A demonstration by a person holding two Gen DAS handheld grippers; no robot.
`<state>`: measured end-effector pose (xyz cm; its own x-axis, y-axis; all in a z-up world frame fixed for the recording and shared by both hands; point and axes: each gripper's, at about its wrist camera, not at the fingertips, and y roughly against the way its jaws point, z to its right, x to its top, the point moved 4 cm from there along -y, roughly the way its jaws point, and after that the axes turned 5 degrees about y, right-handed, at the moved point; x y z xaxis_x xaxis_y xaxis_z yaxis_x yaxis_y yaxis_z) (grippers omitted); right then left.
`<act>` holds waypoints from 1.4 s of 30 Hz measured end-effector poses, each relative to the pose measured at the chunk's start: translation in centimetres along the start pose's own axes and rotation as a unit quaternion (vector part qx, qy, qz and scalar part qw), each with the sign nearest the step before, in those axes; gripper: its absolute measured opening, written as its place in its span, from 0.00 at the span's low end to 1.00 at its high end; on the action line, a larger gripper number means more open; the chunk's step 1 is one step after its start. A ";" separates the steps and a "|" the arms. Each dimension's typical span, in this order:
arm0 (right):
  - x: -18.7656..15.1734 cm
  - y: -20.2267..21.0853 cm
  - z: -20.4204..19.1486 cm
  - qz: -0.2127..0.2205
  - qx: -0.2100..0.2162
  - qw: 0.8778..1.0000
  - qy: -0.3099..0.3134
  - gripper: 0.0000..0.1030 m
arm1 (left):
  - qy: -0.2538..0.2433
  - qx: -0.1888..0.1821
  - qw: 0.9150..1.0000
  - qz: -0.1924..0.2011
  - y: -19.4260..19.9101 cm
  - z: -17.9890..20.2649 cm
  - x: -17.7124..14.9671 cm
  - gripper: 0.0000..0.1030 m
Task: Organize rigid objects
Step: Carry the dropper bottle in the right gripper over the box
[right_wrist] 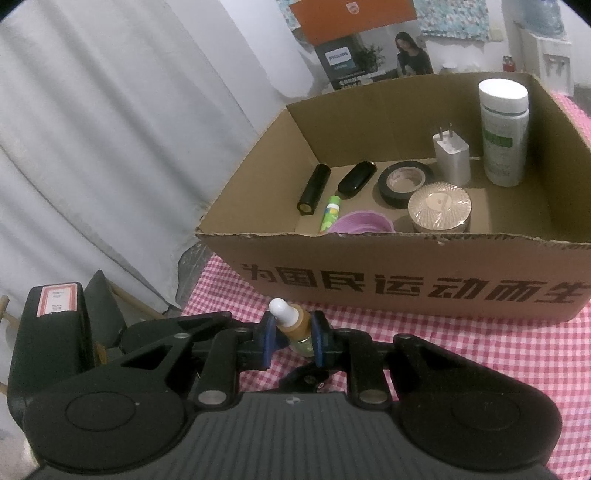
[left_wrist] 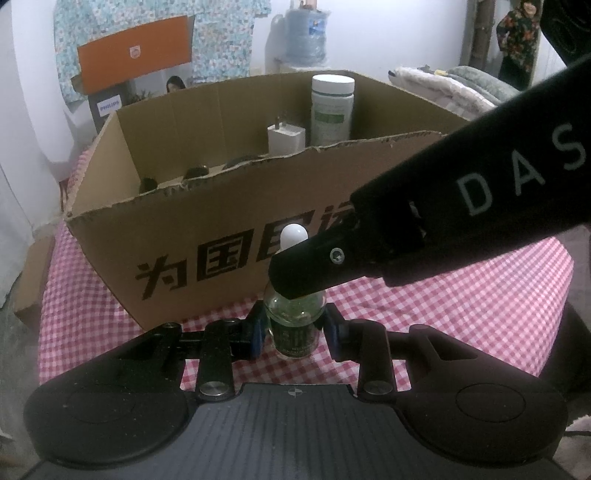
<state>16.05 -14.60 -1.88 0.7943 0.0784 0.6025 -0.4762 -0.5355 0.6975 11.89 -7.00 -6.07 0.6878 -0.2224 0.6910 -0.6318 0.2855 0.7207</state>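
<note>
The left gripper (left_wrist: 294,332) has its jaws clamped on the glass body of a small dropper bottle (left_wrist: 294,325), which stands upright on the surface. The right gripper (right_wrist: 293,341) comes in from the right above it, and its jaws are clamped on the bottle's amber collar, just under the white rubber bulb (right_wrist: 277,307). In the left wrist view the right gripper's black finger crosses in front of the bottle's neck and hides it, with only the bulb showing above.

Just beyond both pairs of jaws stands an open cardboard box (right_wrist: 406,258) with black printed characters on its near wall; that wall rises between the bottle and the box's inside. In the box lie a black cylinder (right_wrist: 314,188), a black capsule-shaped case (right_wrist: 357,178), a green tube (right_wrist: 330,213), a roll of black tape (right_wrist: 405,183), a purple ribbed cup (right_wrist: 360,223) and a round tin with a pleated lid (right_wrist: 439,208). Towards the far right corner a white plug adapter (right_wrist: 451,155) and a tall white-capped bottle (right_wrist: 505,133) stand upright.

The surface carries a red-and-white checked cloth (right_wrist: 461,350). Behind are a pale curtain (right_wrist: 110,147), an orange-topped carton (left_wrist: 135,53) and a water dispenser jug (left_wrist: 306,35).
</note>
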 end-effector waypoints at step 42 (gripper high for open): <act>-0.5 6.0 -1.6 0.037 0.006 0.999 0.031 0.21 | -0.021 0.000 0.999 0.041 5.2 2.6 0.0 0.30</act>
<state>12.14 -16.52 2.61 0.7322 0.0893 0.6752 -0.5282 -0.5515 0.6457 7.69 -7.95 -2.16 0.6183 -0.2378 0.7491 -0.6850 0.3043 0.6620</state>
